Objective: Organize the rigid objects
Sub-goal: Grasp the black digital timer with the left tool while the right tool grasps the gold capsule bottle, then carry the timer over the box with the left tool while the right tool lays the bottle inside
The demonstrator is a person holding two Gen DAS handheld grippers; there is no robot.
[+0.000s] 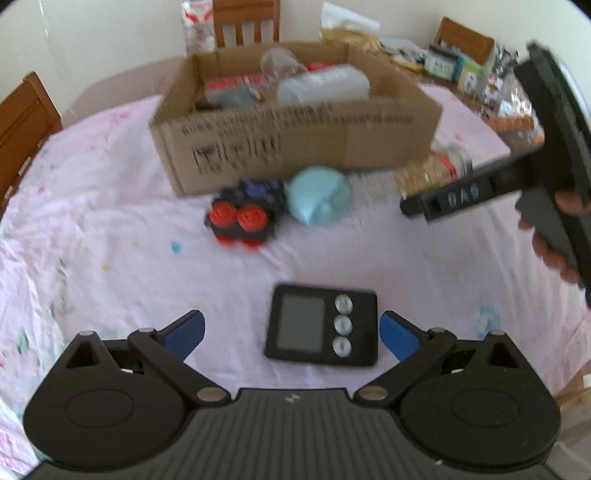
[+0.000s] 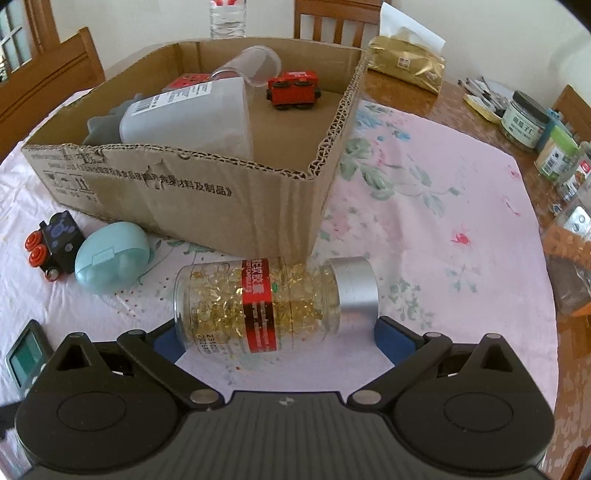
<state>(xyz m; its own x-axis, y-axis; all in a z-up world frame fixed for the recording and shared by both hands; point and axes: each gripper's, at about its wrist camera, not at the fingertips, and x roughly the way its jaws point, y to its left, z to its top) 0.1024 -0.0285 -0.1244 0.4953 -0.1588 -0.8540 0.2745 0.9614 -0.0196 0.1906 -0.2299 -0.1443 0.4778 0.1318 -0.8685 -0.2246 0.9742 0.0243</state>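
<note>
My left gripper [image 1: 293,330] is open just above the pink tablecloth, and a black digital timer [image 1: 321,325] lies flat between its blue fingertips, nearer the right one. Beyond it lie a black toy train with red wheels [image 1: 242,218] and a light-blue egg-shaped case [image 1: 319,195], in front of the cardboard box [image 1: 295,136]. My right gripper [image 2: 277,339] is open wide. A clear capsule bottle with a silver cap [image 2: 273,302] lies on its side across the gap between its fingers. The box [image 2: 236,199] holds a white tub [image 2: 192,118], a clear cup [image 2: 255,62] and a red toy wagon [image 2: 293,90].
Wooden chairs [image 2: 332,18] stand round the table. A gold bag [image 2: 406,62], jars and small packets [image 2: 524,118] crowd the bare wood at the far right. A water bottle [image 2: 227,18] stands behind the box. A hand [image 1: 554,236] holds the right gripper.
</note>
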